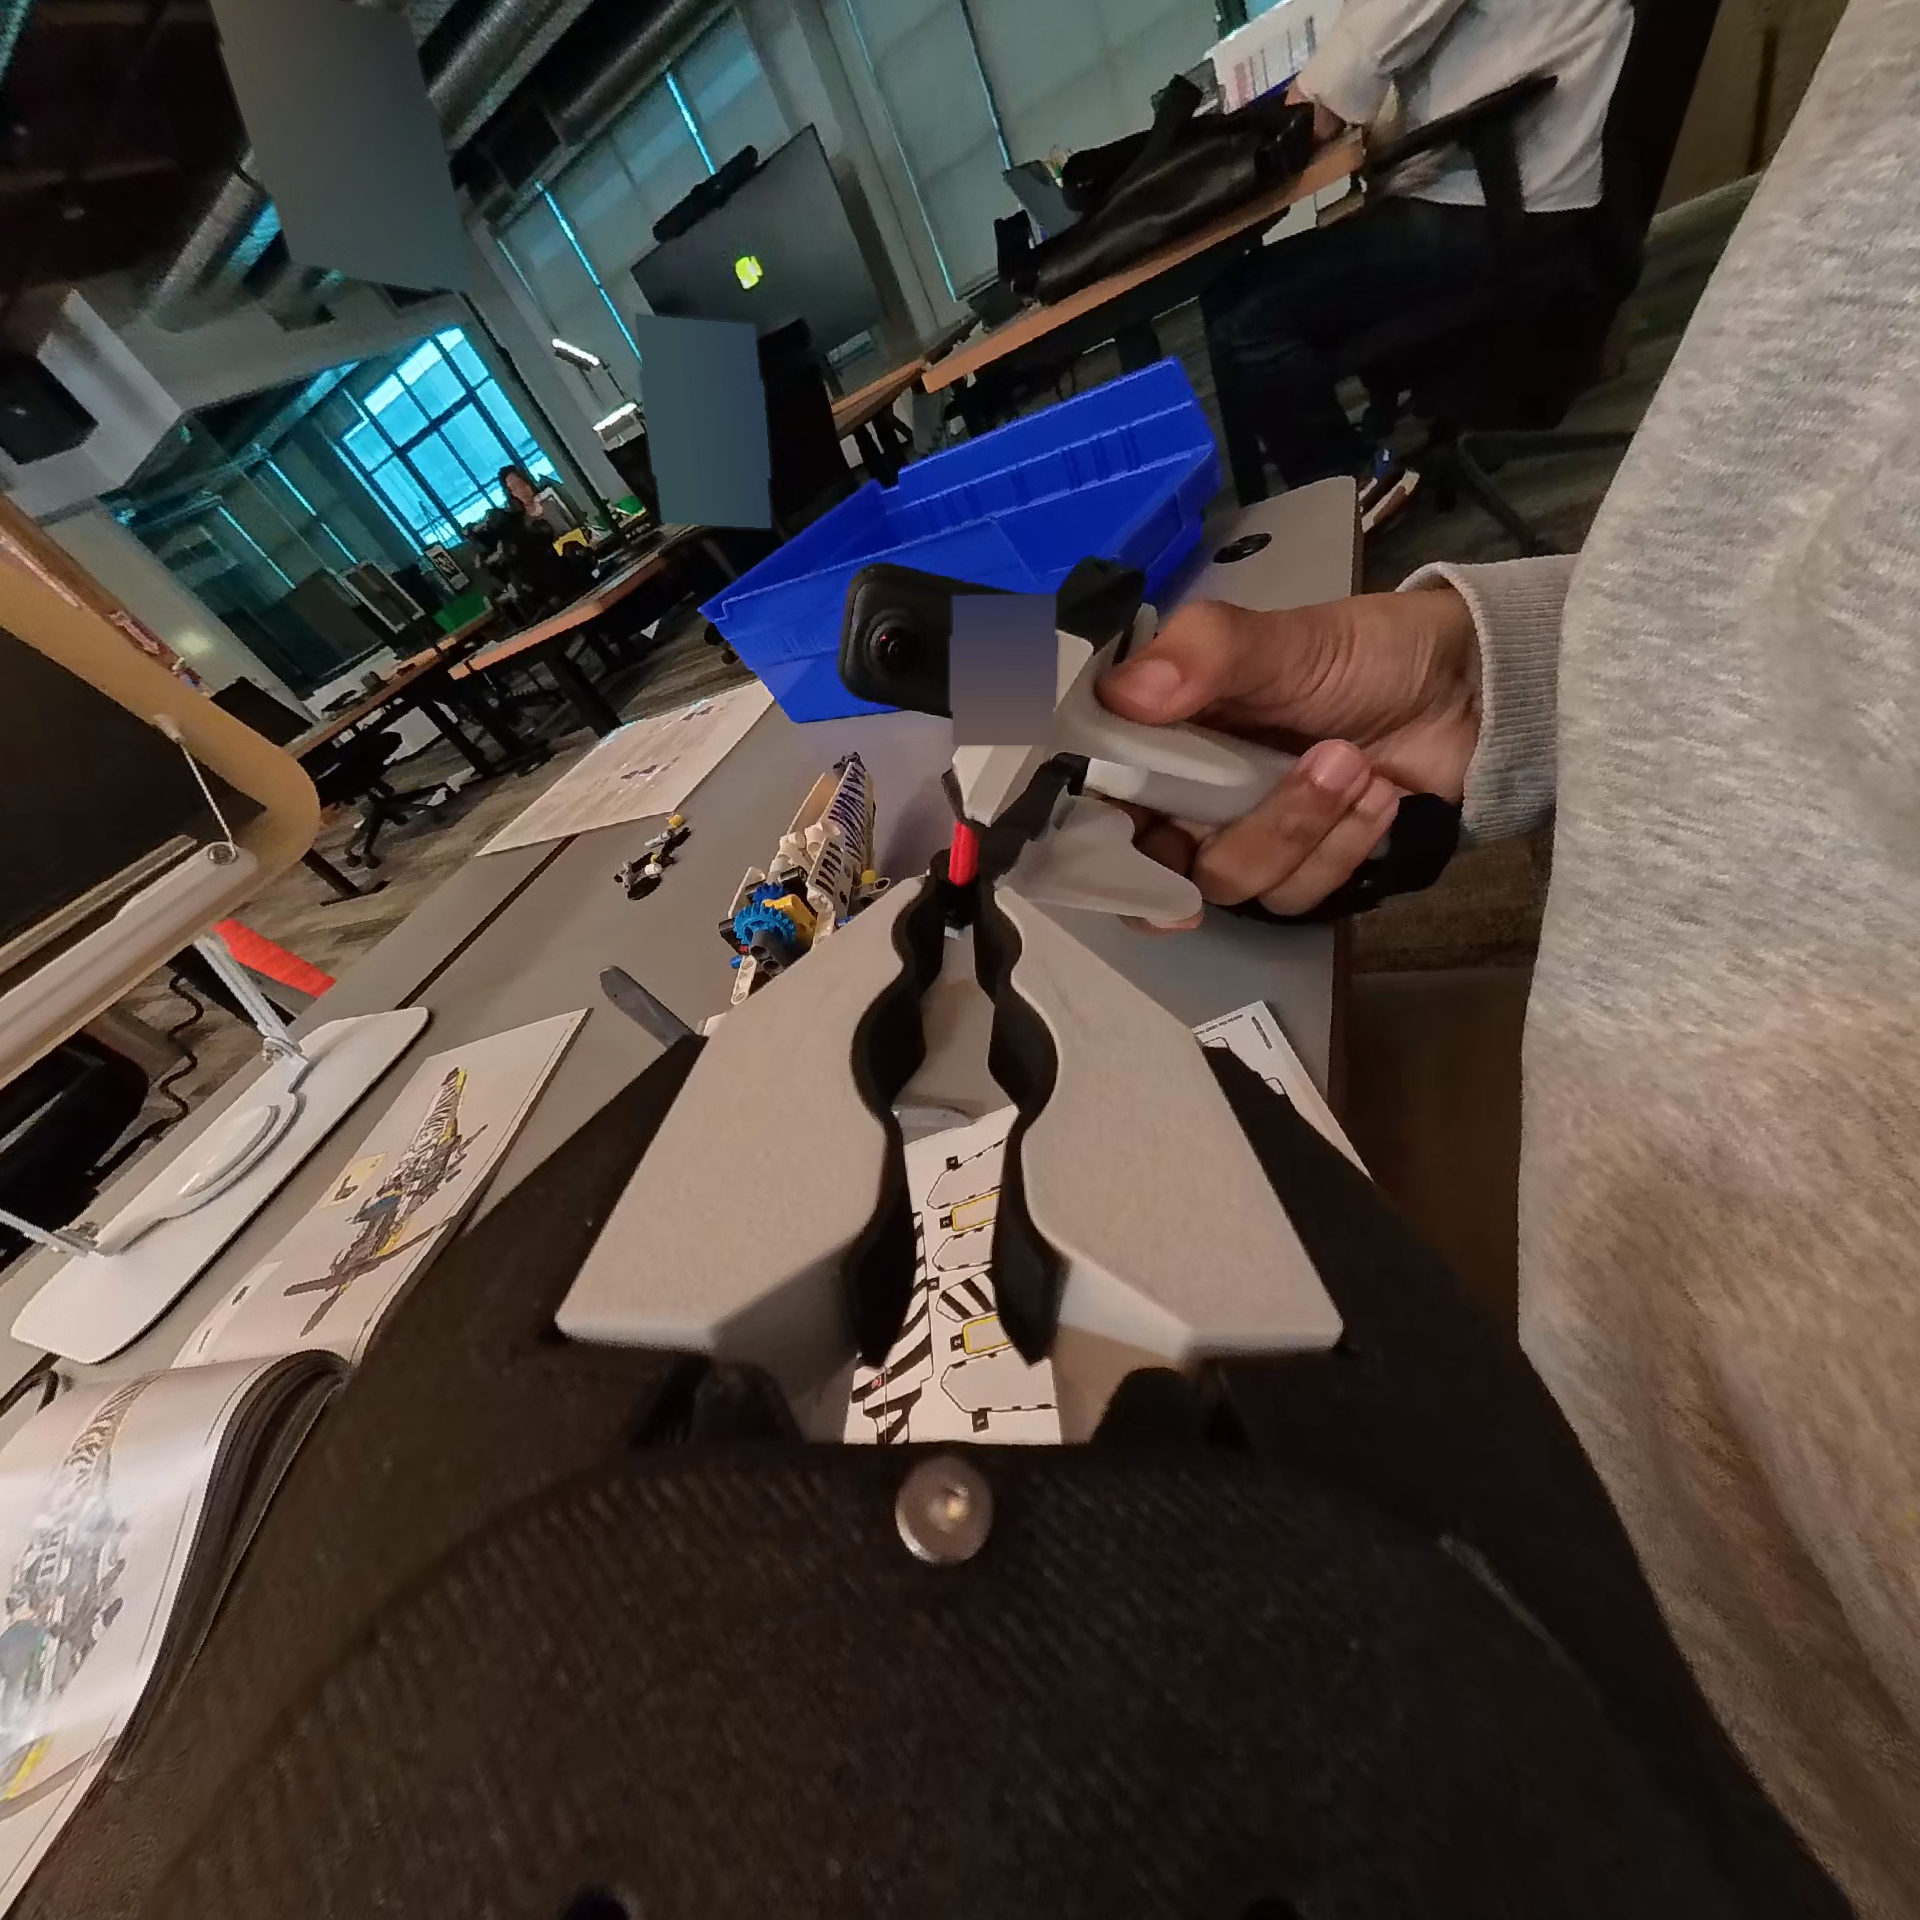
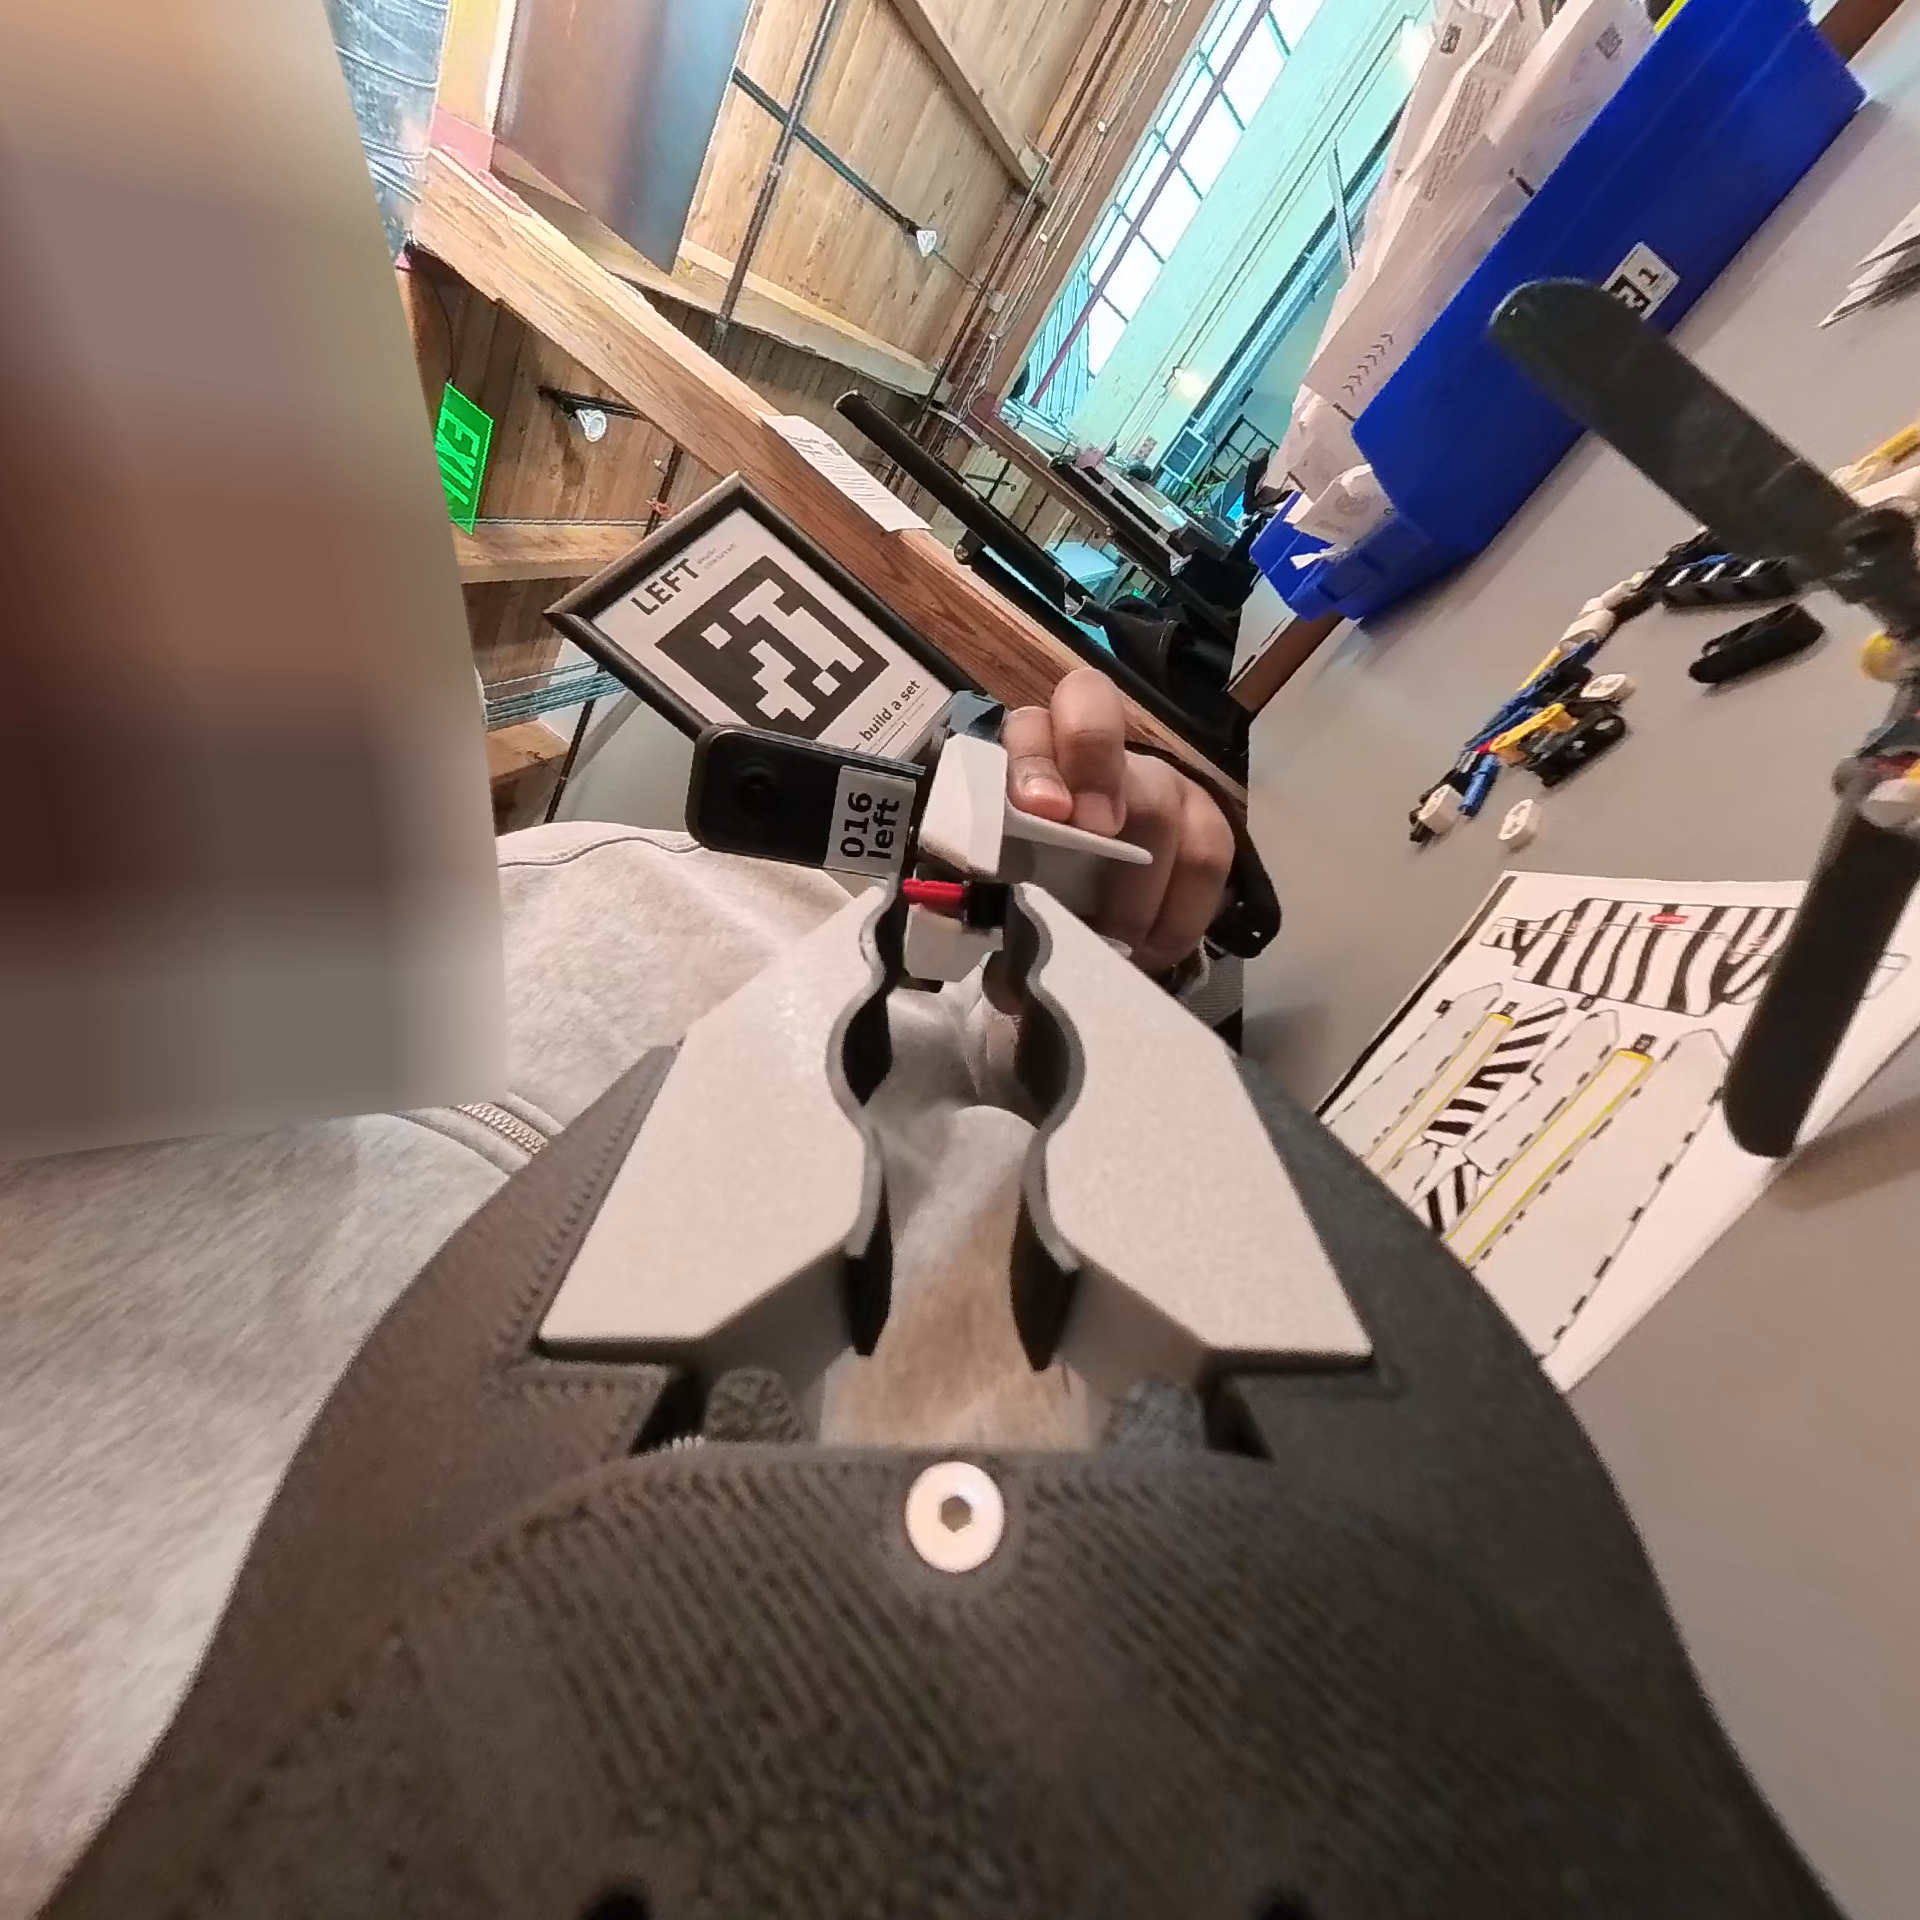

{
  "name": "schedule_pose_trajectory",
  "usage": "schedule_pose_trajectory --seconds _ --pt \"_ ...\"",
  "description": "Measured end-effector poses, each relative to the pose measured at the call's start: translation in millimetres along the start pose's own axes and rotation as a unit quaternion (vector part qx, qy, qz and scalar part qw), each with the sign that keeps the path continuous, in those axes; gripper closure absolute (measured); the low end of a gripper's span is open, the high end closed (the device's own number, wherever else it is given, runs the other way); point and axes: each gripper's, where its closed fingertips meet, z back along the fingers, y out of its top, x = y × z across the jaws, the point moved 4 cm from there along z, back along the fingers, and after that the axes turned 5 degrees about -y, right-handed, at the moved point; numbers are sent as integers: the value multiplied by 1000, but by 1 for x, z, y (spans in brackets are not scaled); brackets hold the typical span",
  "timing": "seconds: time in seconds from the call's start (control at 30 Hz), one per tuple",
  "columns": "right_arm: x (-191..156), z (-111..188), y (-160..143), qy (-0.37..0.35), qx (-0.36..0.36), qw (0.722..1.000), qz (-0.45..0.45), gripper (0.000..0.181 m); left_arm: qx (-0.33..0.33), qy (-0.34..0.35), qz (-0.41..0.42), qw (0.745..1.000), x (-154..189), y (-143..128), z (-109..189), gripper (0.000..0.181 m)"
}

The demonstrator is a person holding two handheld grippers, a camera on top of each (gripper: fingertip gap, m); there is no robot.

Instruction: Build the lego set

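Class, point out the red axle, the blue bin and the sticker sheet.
red axle (image 1: 963, 855), left wrist view, middle of its shaft.
blue bin (image 1: 1039, 499), left wrist view, its side wall.
sticker sheet (image 2: 1538, 1049), right wrist view, its printed face.

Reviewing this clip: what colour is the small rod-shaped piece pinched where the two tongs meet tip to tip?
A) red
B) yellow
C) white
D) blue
A: a red rod sits between the tips of the left tongs and the right tongs, held above the table.
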Motion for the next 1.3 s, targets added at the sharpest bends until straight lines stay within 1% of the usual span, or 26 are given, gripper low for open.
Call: schedule_pose_trajectory --seconds 0.13,0.23,0.3,0.4,0.47,0.57,0.67,0.77,0.83,0.9,0.93,1.03,1.1,1.13,1.2,1.3 --pt "0 0 1 -3 3 1000 6 165 1 0 5 1000 -1 -1 0 179" --pt "0 -1 3 -15 15 999 31 165 2 0 16 1000 -3 -3 -1 179" --pt "1 0 5 -33 21 997 62 165 10 -2 42 999 -5 -5 -2 177" --pt "-3 3 8 -71 31 987 140 164 48 -6 113 992 -10 -6 -3 173" --pt "-7 6 11 -102 39 971 212 164 82 -30 186 979 -14 -7 -3 162" --pt "-17 7 11 -118 44 942 310 164 137 -76 285 946 -18 -6 -1 152" --pt "-23 3 6 -128 44 913 384 164 174 -116 334 919 -18 -5 1 152" --pt "-27 1 4 -141 58 878 454 164 172 -148 363 904 -14 -5 -1 152" --pt "-27 1 3 -160 60 850 498 164 174 -195 399 879 -9 -4 -2 149" --pt "-25 1 0 -187 49 821 538 163 180 -241 452 839 -6 -1 -4 150" --pt "-24 0 -2 -199 38 807 555 164 184 -250 486 817 -8 -1 -6 155" --pt "-24 0 -4 -227 32 769 597 164 213 -275 581 736 -14 -2 -8 159" --pt "-25 0 -5 -234 29 760 606 164 228 -294 627 684 -17 -5 -8 162" --pt "-26 0 -6 -235 28 759 606 164 229 -299 643 667 -17 -7 -9 168" --pt "-25 1 -6 -237 24 757 608 164 225 -304 660 649 -16 -11 -11 173" --pt "-25 1 -7 -240 22 750 615 164 208 -307 668 645 -13 -14 -14 169"
